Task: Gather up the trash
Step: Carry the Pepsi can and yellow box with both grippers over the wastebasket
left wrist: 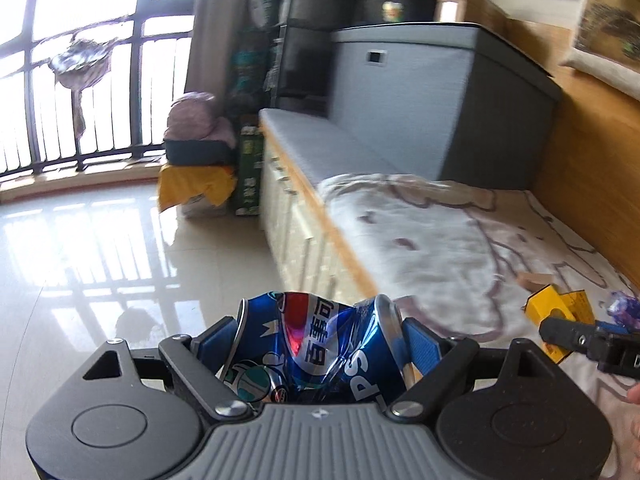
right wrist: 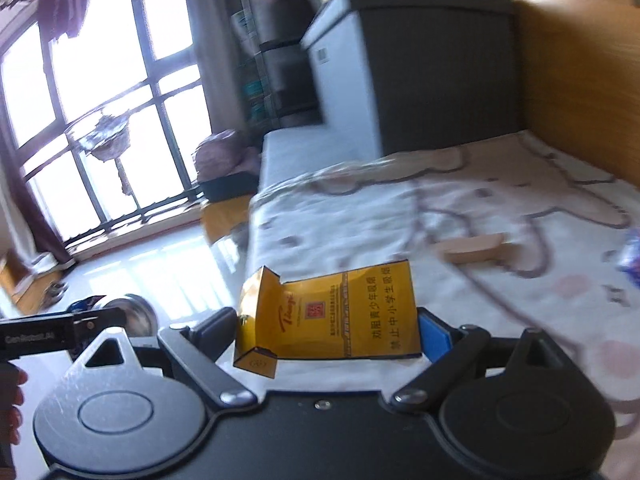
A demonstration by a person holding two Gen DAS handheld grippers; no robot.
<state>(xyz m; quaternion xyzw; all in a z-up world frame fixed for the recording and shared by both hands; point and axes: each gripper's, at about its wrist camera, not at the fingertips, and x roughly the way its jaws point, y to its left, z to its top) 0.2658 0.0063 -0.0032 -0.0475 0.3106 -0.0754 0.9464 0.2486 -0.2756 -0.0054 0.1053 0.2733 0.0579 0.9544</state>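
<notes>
the crushed can (left wrist: pixel 320 344) is showing thin glossy metal, creased and reflecting light. the cigarette pack (right wrist: pixel 340 316) is showing smooth yellow cardboard with a slight sheen. the floor (left wrist: pixel 100 248) is gleaming as polished tile, mirroring the window. the blanket (left wrist: pixel 440 240) is looking like soft matt cloth. the wall panel (left wrist: pixel 592 160) is showing smooth wood. both grippers' bodies are looking like matt black plastic.

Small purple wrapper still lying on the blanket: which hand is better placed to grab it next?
Neither yet: the left gripper grips the crushed can, the right gripper the yellow pack. The right is nearer the wrapper.
</notes>
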